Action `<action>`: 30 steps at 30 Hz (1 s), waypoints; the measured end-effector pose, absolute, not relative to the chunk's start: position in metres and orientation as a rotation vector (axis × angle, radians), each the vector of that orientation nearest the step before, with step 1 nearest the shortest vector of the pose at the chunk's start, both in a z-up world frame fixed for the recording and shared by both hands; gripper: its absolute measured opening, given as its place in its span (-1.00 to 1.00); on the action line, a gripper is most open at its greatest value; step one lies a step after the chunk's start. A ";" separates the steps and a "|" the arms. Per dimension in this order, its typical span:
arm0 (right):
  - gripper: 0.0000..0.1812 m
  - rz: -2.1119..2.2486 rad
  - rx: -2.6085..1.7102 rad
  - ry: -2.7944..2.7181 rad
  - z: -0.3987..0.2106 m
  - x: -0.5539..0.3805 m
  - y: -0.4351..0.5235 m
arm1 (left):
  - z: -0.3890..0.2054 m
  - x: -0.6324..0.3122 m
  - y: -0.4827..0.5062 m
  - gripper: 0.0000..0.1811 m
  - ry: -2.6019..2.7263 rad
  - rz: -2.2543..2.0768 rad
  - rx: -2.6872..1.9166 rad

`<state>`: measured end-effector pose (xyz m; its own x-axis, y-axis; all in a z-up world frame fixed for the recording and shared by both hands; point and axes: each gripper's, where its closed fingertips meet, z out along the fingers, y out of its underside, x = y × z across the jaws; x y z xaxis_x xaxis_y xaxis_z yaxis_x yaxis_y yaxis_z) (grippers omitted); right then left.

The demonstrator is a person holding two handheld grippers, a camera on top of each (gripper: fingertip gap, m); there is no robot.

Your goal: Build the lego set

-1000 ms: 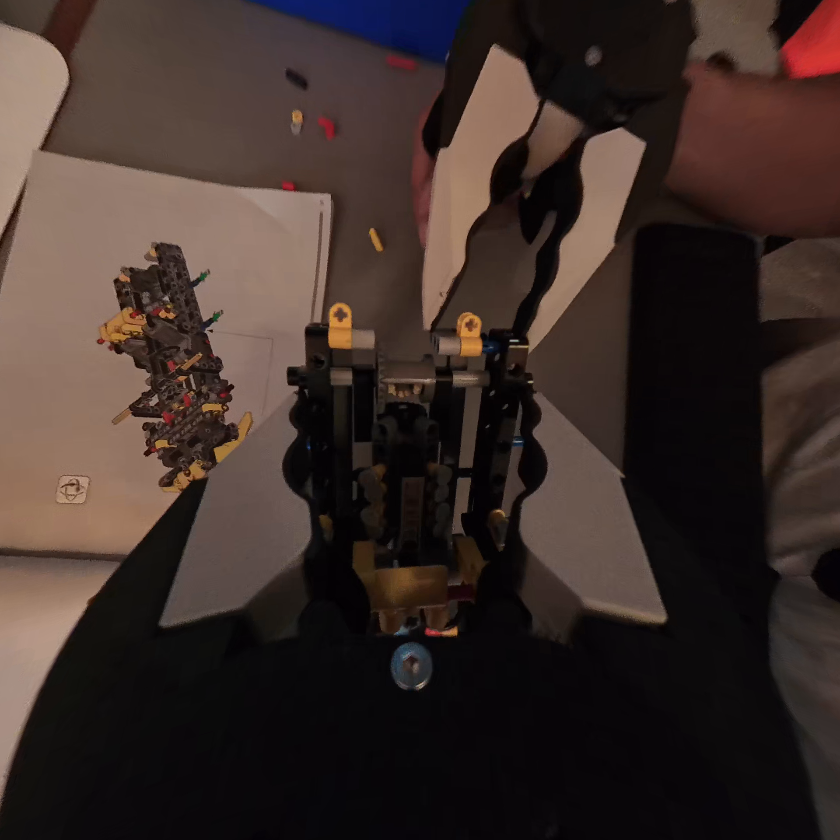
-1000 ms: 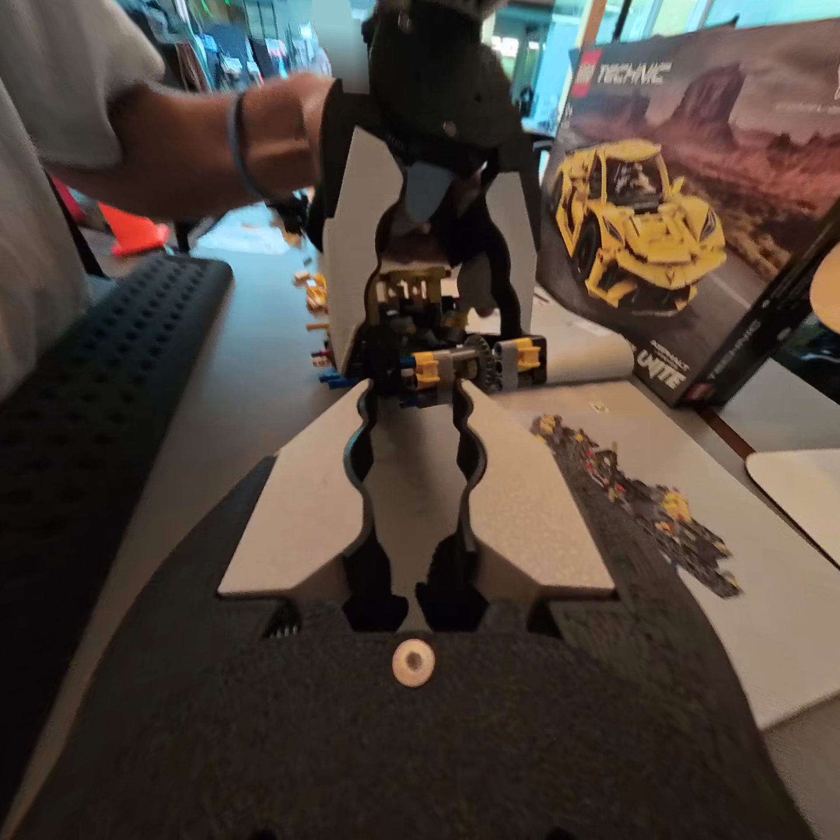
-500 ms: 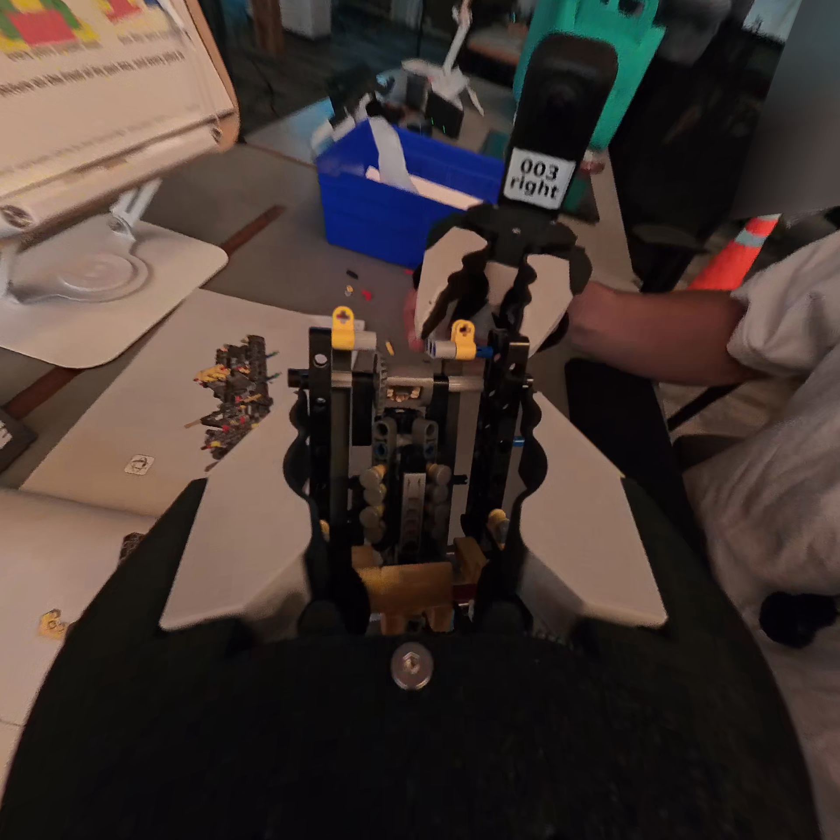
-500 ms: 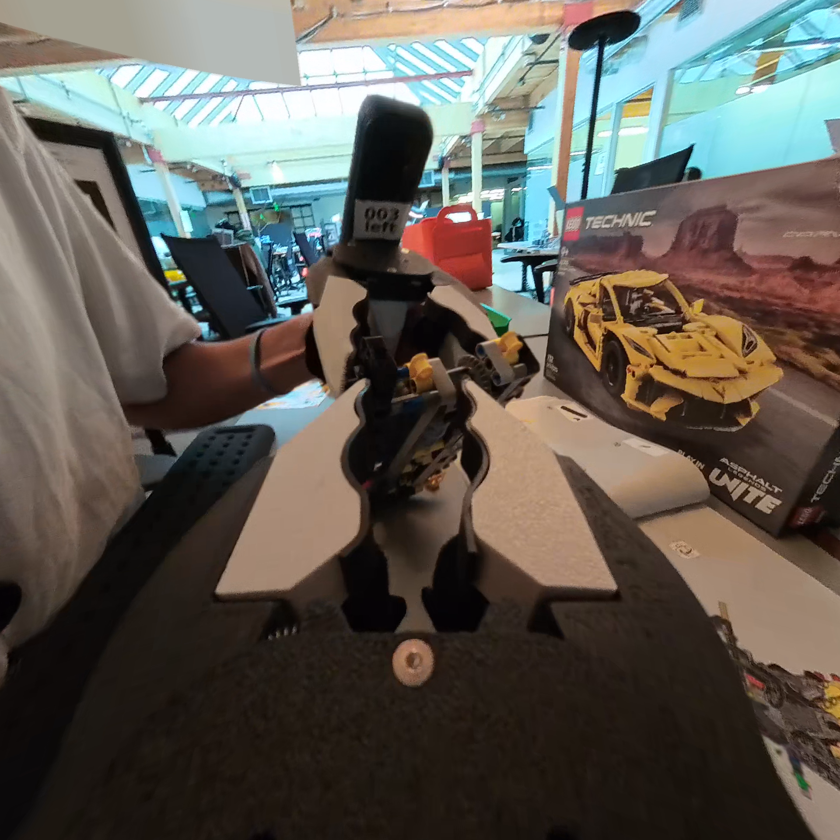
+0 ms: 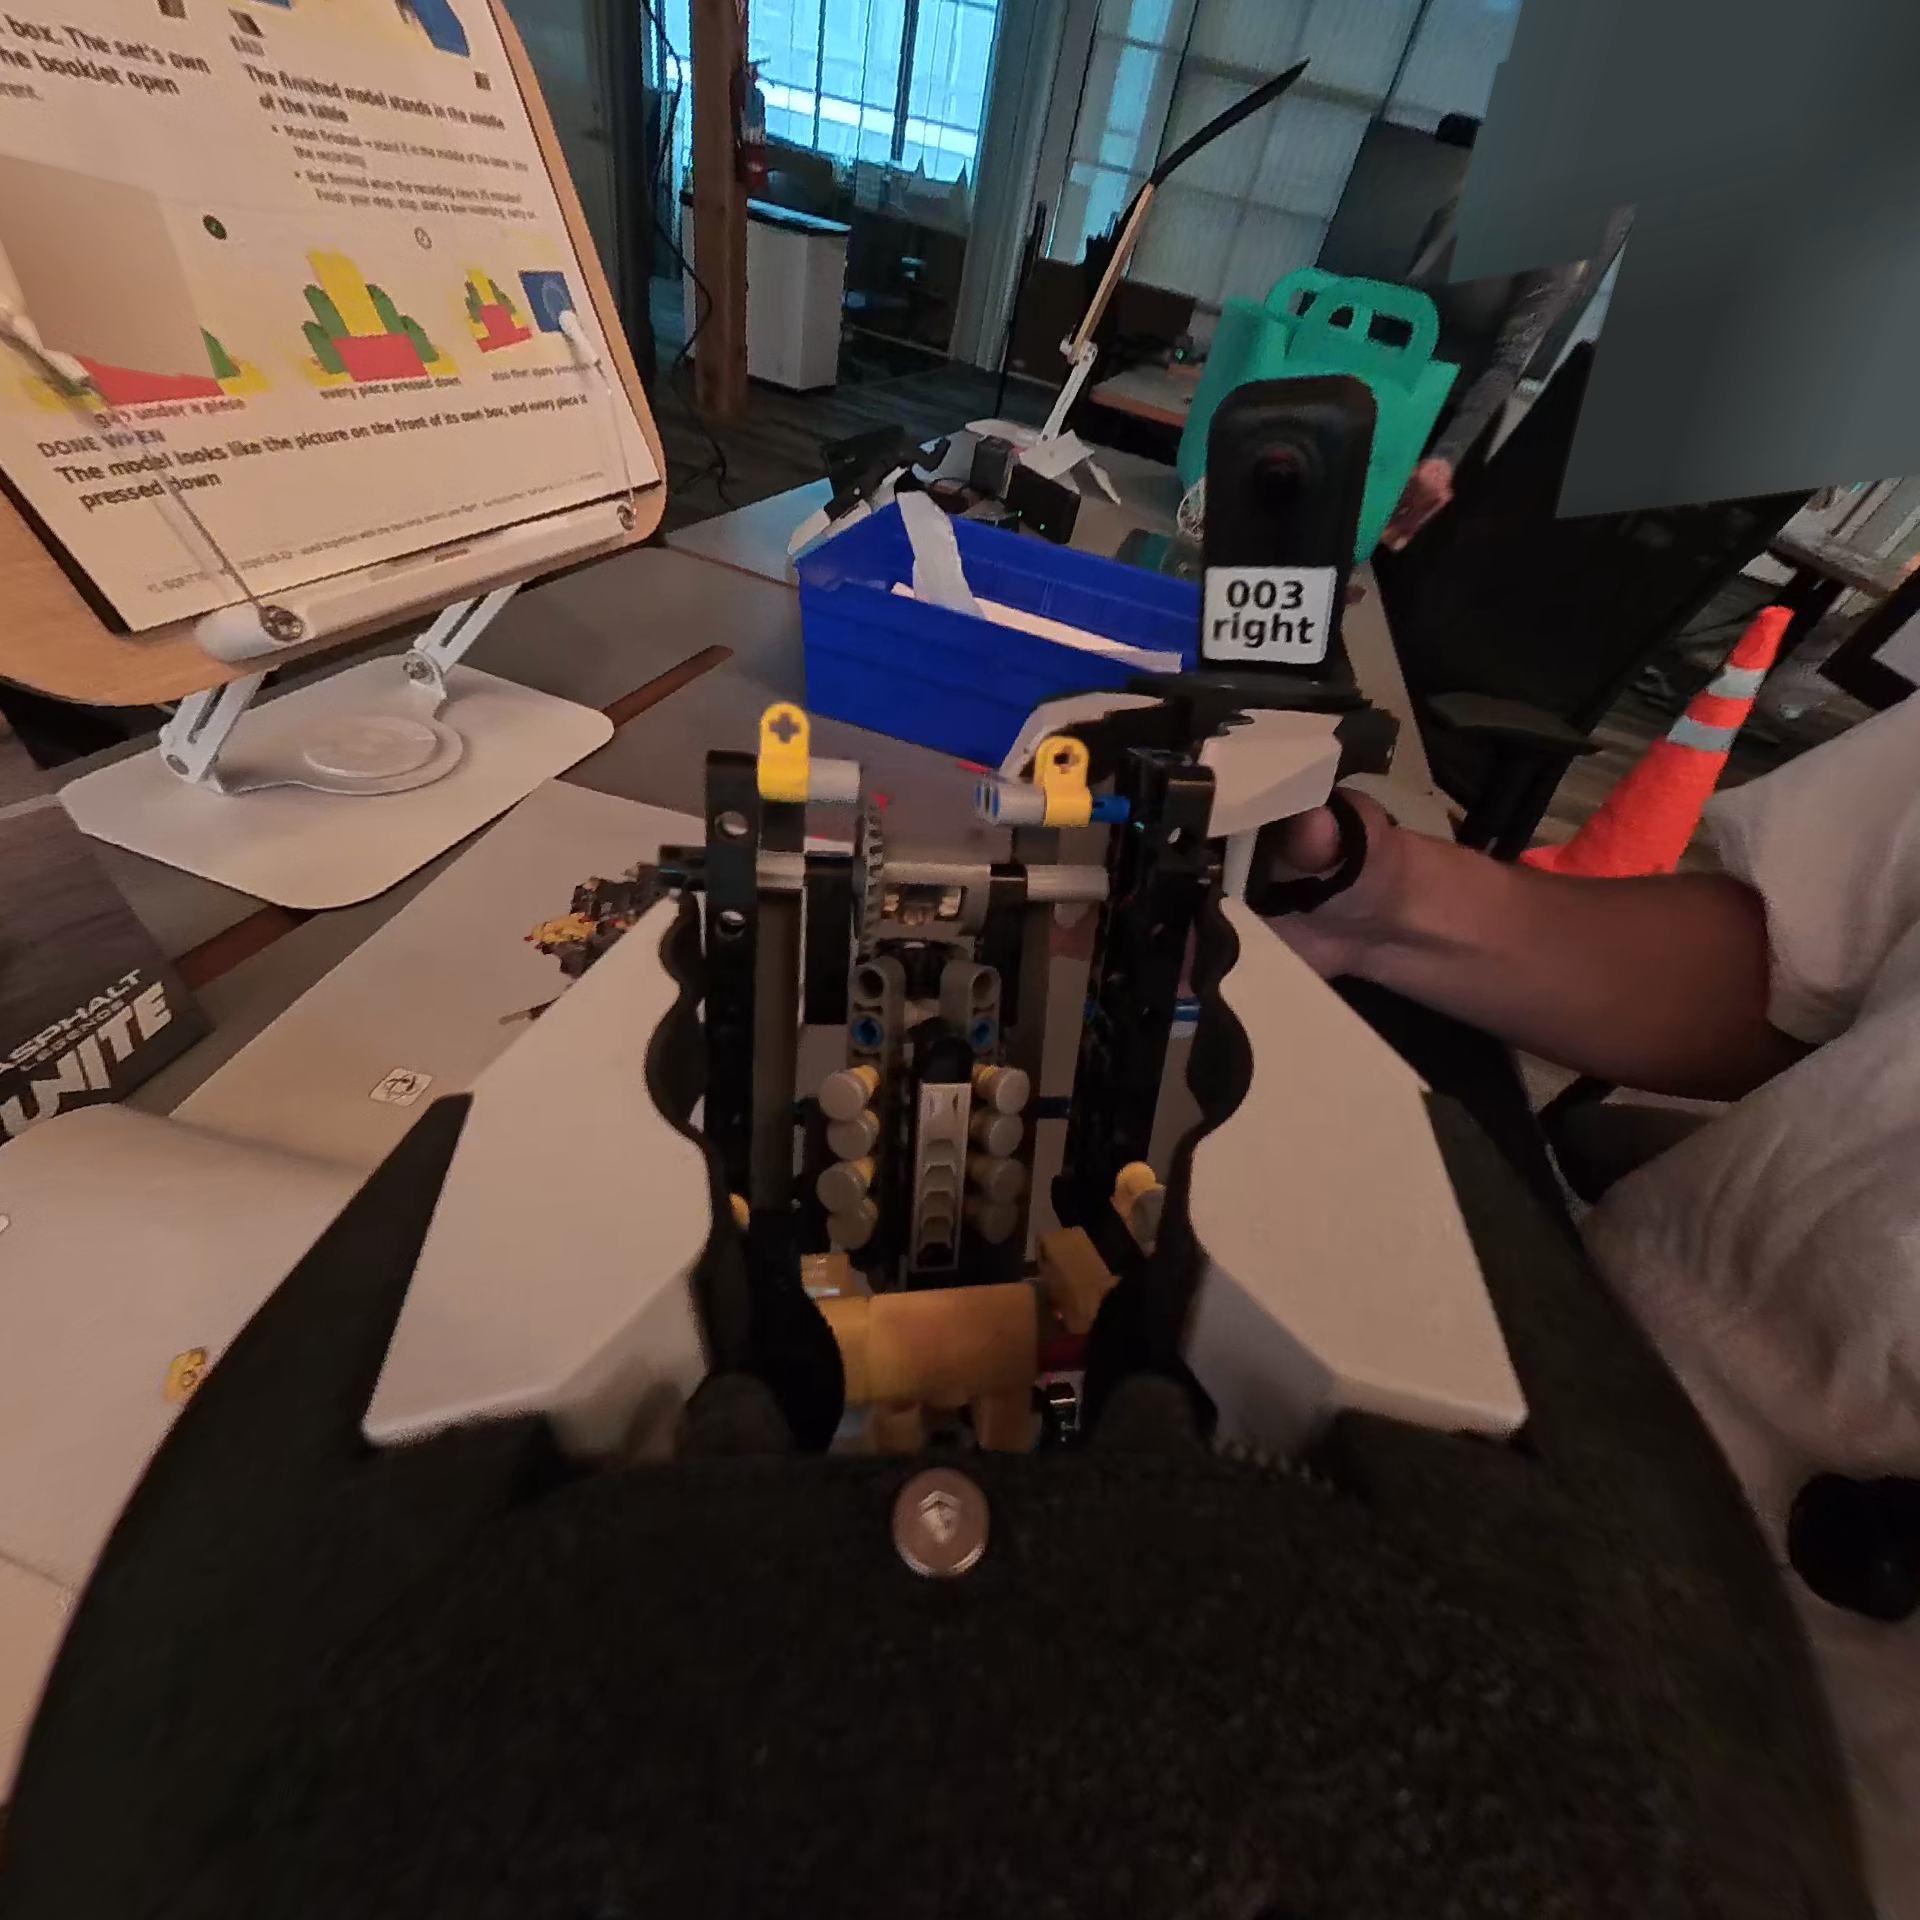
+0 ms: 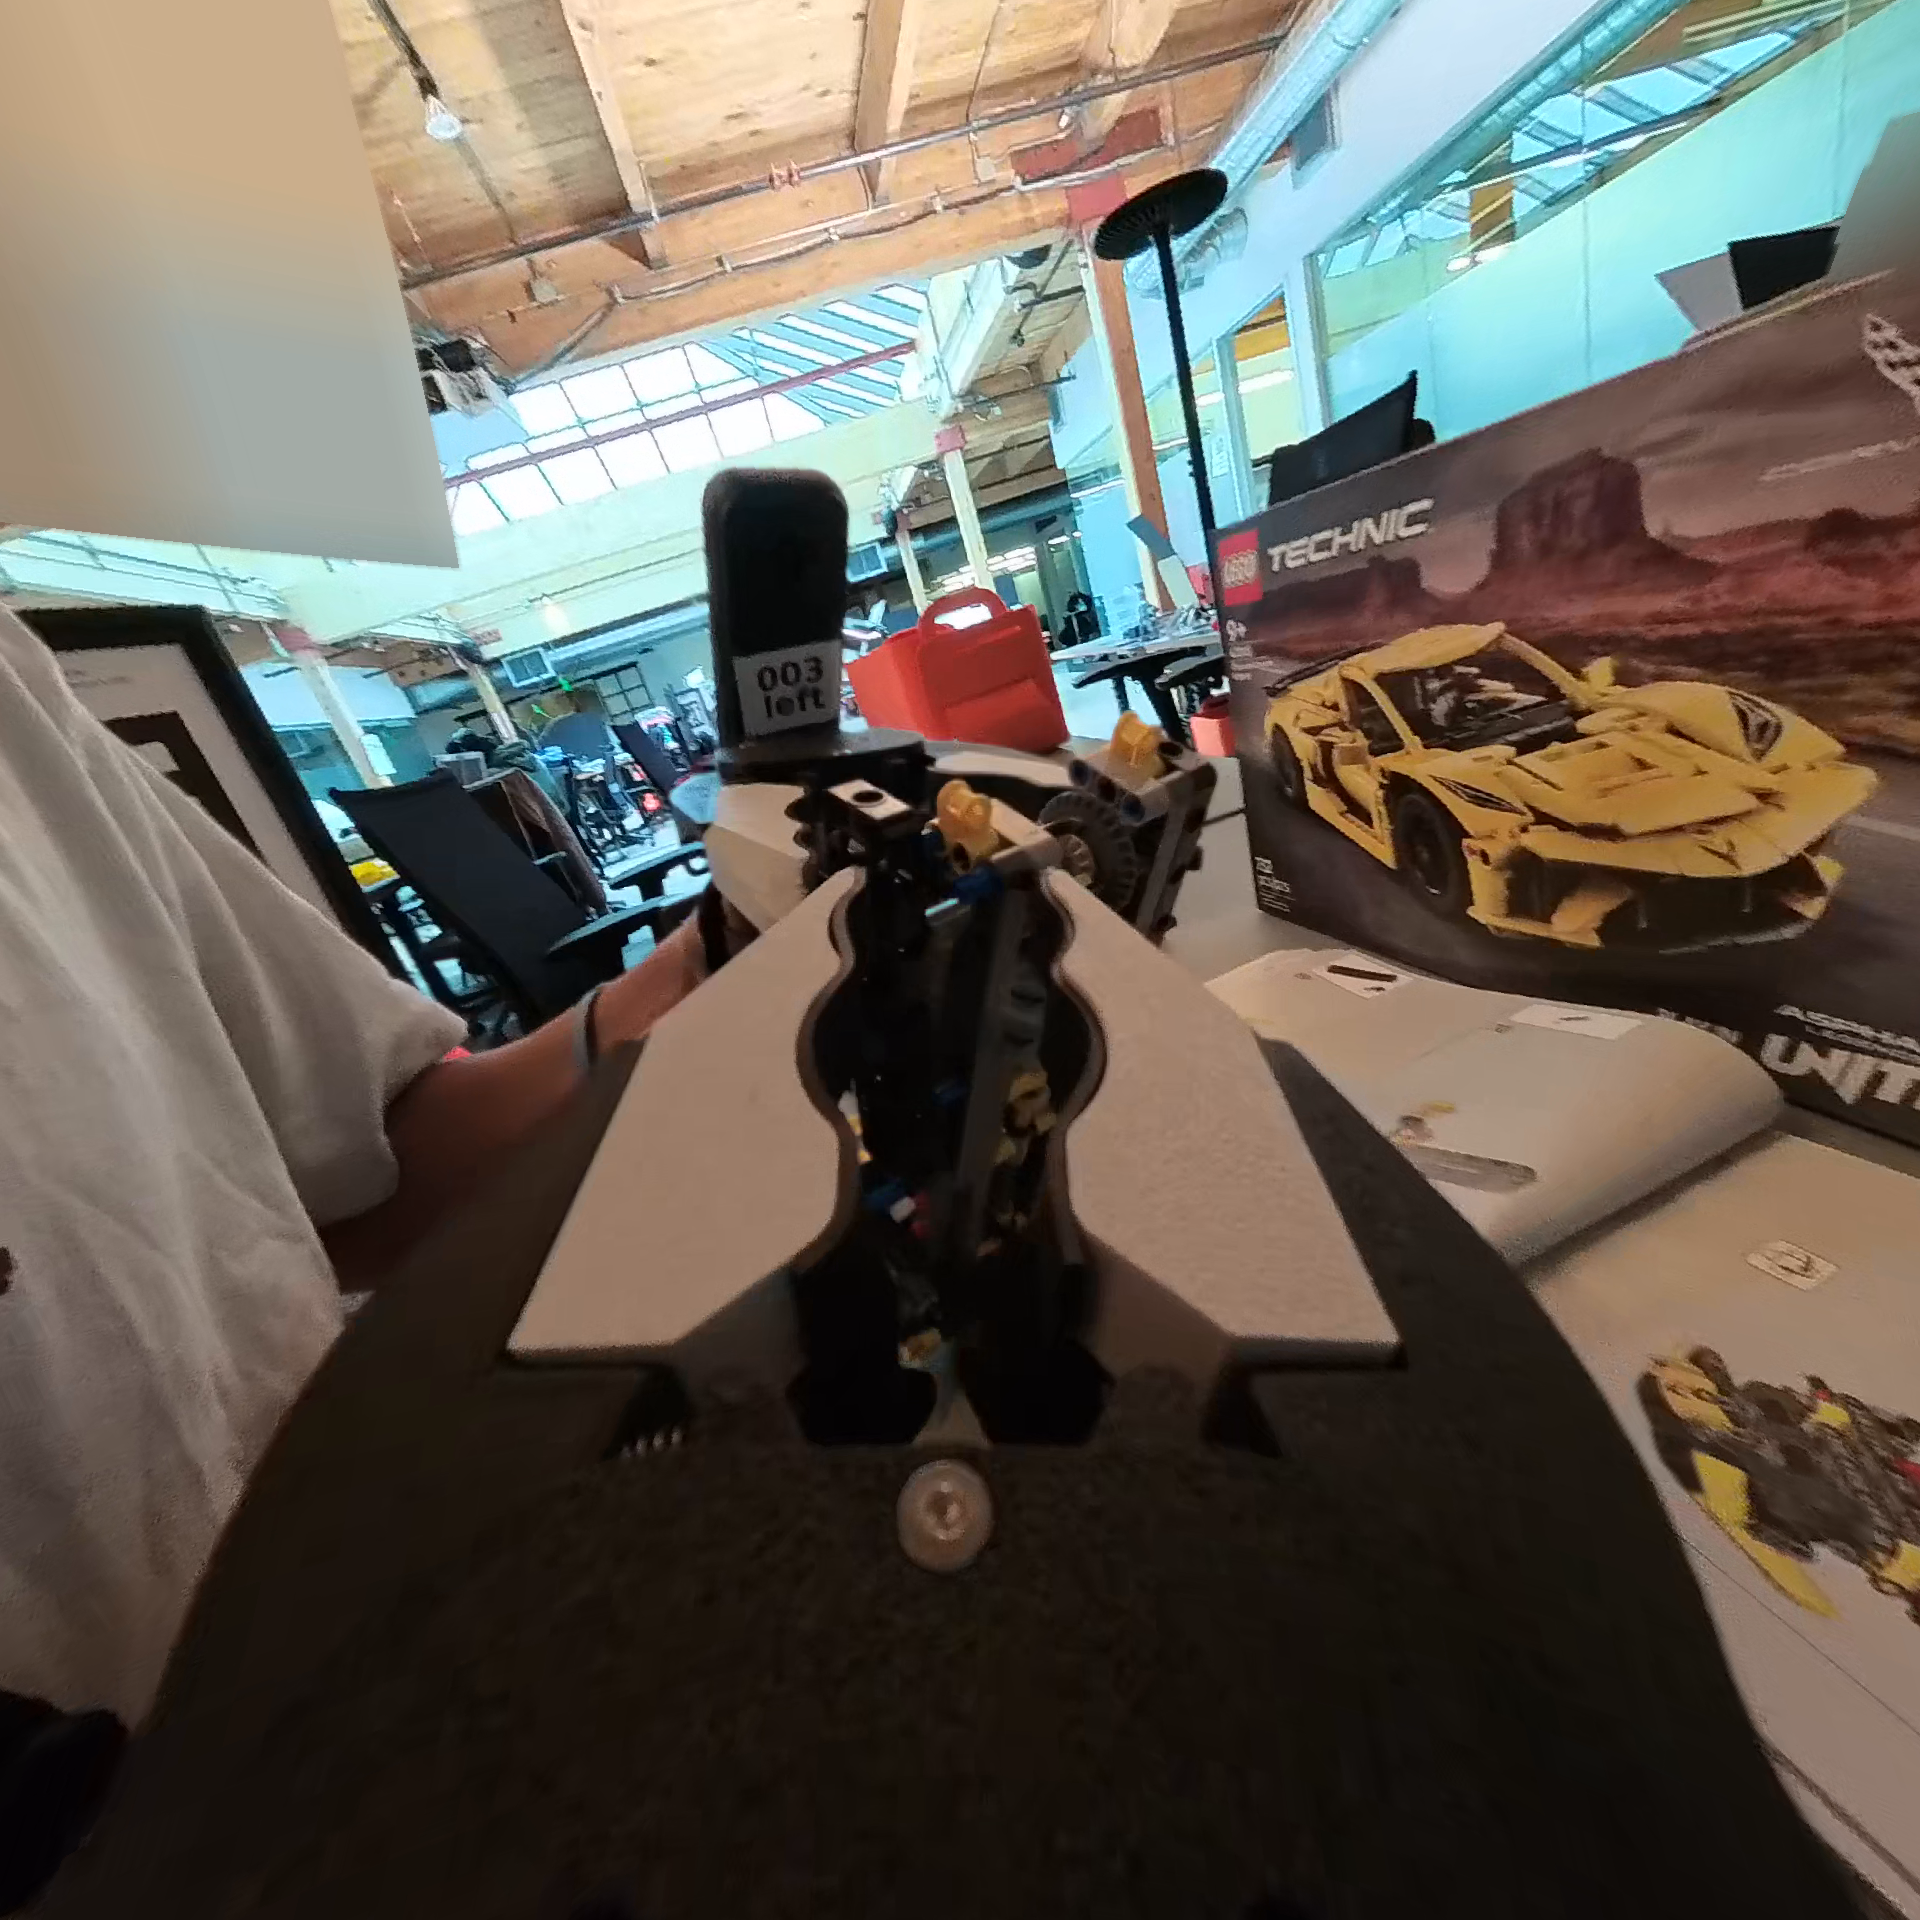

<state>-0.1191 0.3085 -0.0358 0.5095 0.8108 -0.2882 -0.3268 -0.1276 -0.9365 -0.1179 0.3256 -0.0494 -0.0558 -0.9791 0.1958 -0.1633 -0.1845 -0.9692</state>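
The lego model point(image 5: 935, 1122) is a black and grey frame with yellow connectors, a gear and a cross axle at its far end. My left gripper point(image 5: 945, 914) is shut on its two long sides and holds it up off the table. My right gripper point(image 6: 945, 894) faces it from the other side, also seen in the left wrist view point(image 5: 1153, 769). Its jaws are part open and straddle the model's right side beam point(image 6: 977, 1039); I cannot tell if the pads touch it. The gear end point(image 6: 1091, 842) sticks out past the right finger.
The set's box point(image 6: 1558, 748) stands at the right, with the open instruction booklet point(image 6: 1507, 1081) in front of it. A blue bin point(image 5: 935, 644) and a board on a stand point(image 5: 312, 312) are behind. A person's forearm point(image 5: 1558, 966) reaches in from the right. My left and right fingertips are right by each other.
Both grippers have tilted up from facing the table to level. The left one lifted the model. The right gripper closed in, so the model's side now sits between its fingers, jaw gap unchanged.
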 end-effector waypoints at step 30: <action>-0.68 0.796 -1.263 -0.896 -0.015 -0.192 0.315 | -0.031 -0.180 0.332 -0.01 1.170 -1.481 -1.250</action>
<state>-0.1917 0.3151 -0.0148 0.4459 0.8871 0.1191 -0.0141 0.1400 -0.9900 -0.1803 0.3320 -0.0312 -0.1392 -0.9710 0.1945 0.0361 -0.2013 -0.9789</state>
